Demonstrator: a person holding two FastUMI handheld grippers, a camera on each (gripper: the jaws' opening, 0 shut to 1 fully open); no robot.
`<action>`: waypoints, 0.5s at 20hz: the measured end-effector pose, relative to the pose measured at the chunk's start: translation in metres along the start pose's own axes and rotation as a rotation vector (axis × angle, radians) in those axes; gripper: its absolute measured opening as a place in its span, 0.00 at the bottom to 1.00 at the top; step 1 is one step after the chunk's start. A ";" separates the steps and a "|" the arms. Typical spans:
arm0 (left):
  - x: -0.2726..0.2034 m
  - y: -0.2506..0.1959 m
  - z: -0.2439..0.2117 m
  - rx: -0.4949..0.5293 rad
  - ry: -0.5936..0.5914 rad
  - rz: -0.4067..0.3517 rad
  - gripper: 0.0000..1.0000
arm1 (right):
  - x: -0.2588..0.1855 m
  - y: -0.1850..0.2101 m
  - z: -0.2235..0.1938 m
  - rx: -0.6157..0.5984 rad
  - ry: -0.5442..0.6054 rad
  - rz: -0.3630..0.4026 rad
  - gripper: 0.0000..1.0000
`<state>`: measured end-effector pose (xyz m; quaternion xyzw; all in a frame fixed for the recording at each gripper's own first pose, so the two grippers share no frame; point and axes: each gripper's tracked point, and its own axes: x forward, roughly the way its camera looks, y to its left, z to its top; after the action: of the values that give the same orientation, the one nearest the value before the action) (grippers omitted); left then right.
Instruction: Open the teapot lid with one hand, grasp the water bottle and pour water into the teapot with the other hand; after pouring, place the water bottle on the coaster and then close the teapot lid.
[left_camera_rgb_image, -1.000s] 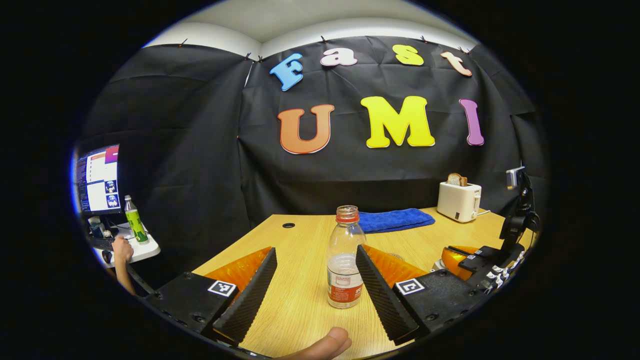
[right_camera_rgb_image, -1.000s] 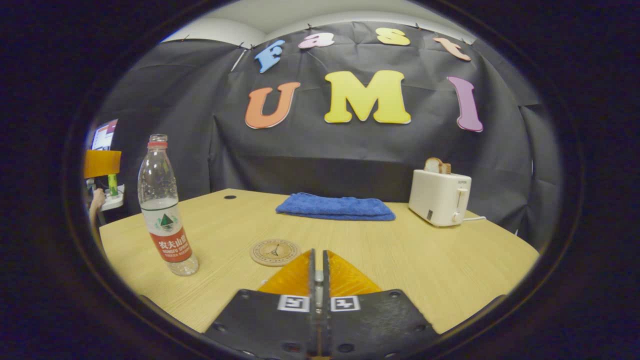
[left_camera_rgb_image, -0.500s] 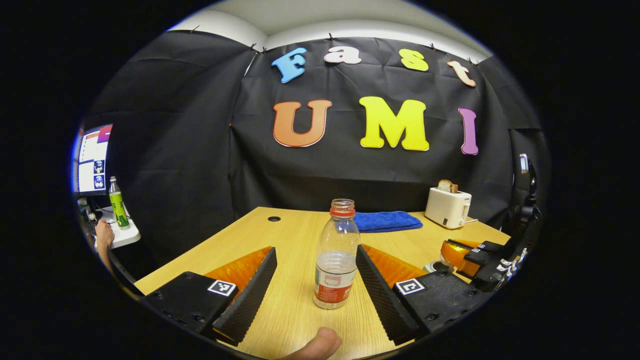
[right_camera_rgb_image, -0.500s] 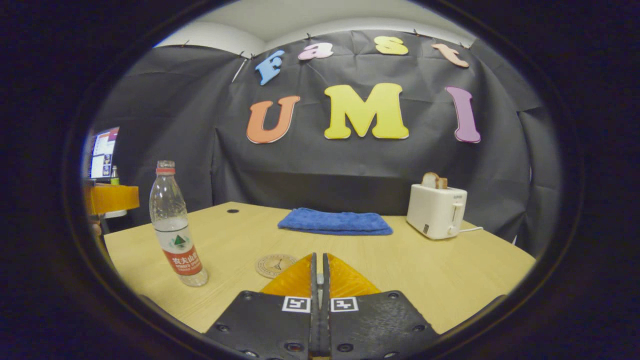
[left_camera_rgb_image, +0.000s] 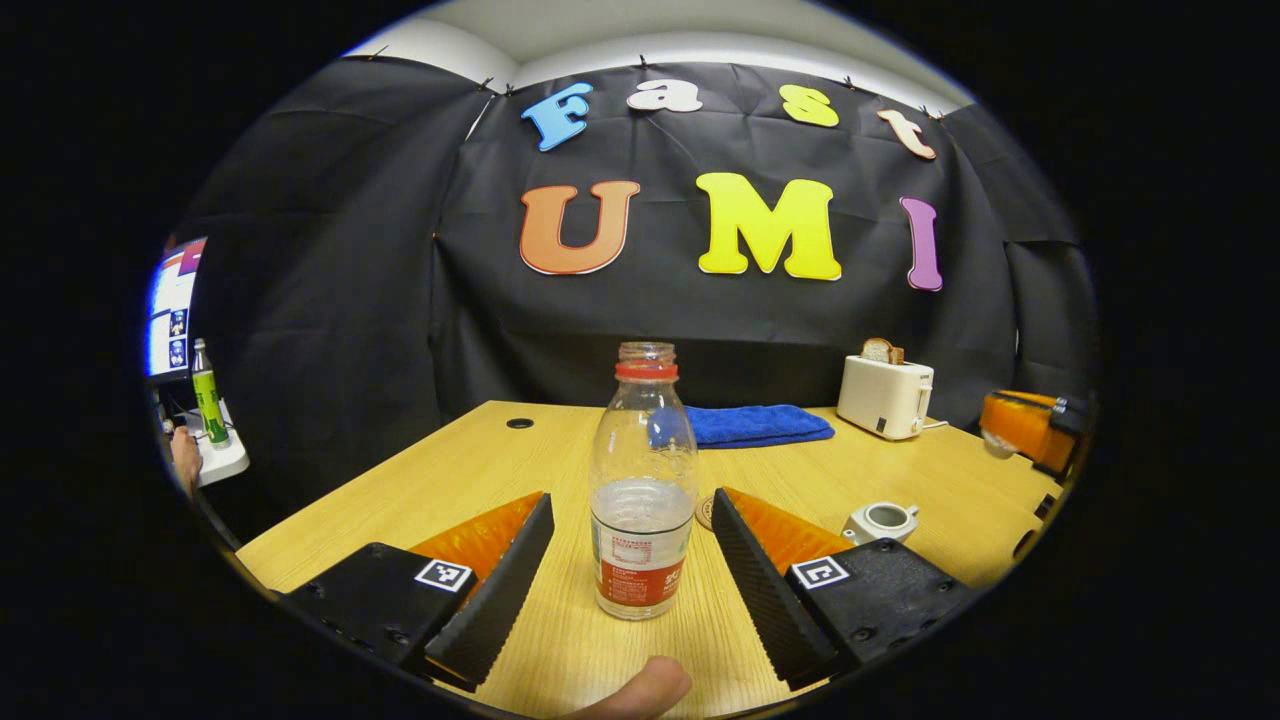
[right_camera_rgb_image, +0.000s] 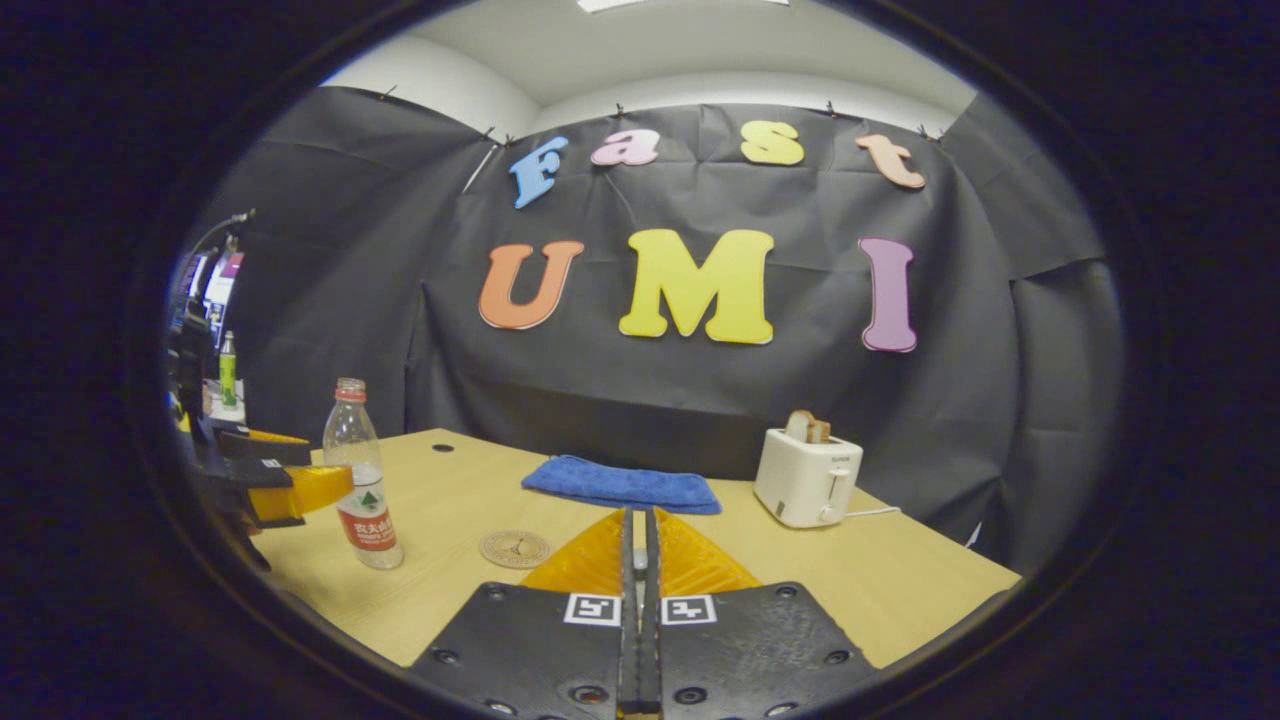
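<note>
— Where is the water bottle (left_camera_rgb_image: 642, 490) standing?
— Upright on the counter (left_camera_rgb_image: 480, 480), between the wide-open, empty left tongs (left_camera_rgb_image: 628, 570).
— And the right tongs (right_camera_rgb_image: 637, 545)?
— Pressed closed, sitting farther off.

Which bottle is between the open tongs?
The clear plastic water bottle with the red label, standing on the wooden table between the left tongs. The green bottle stands far off on a side shelf.

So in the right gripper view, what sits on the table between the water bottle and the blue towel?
The round coaster lies on the table between the water bottle and the blue towel, touching neither.
</note>
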<state>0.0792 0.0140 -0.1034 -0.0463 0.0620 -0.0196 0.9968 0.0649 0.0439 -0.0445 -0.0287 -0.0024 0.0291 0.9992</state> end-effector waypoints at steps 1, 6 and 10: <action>0.005 0.000 -0.002 0.000 -0.015 -0.007 1.00 | -0.007 -0.009 0.006 0.003 -0.009 -0.006 0.00; 0.030 0.002 -0.016 -0.016 -0.045 -0.013 1.00 | -0.030 -0.040 0.021 -0.011 -0.050 -0.044 0.00; 0.047 0.004 -0.018 -0.005 -0.059 -0.015 0.99 | -0.030 -0.054 0.015 -0.007 -0.039 -0.062 0.00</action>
<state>0.1241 0.0142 -0.1272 -0.0499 0.0325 -0.0254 0.9979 0.0376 -0.0106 -0.0263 -0.0315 -0.0226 -0.0011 0.9992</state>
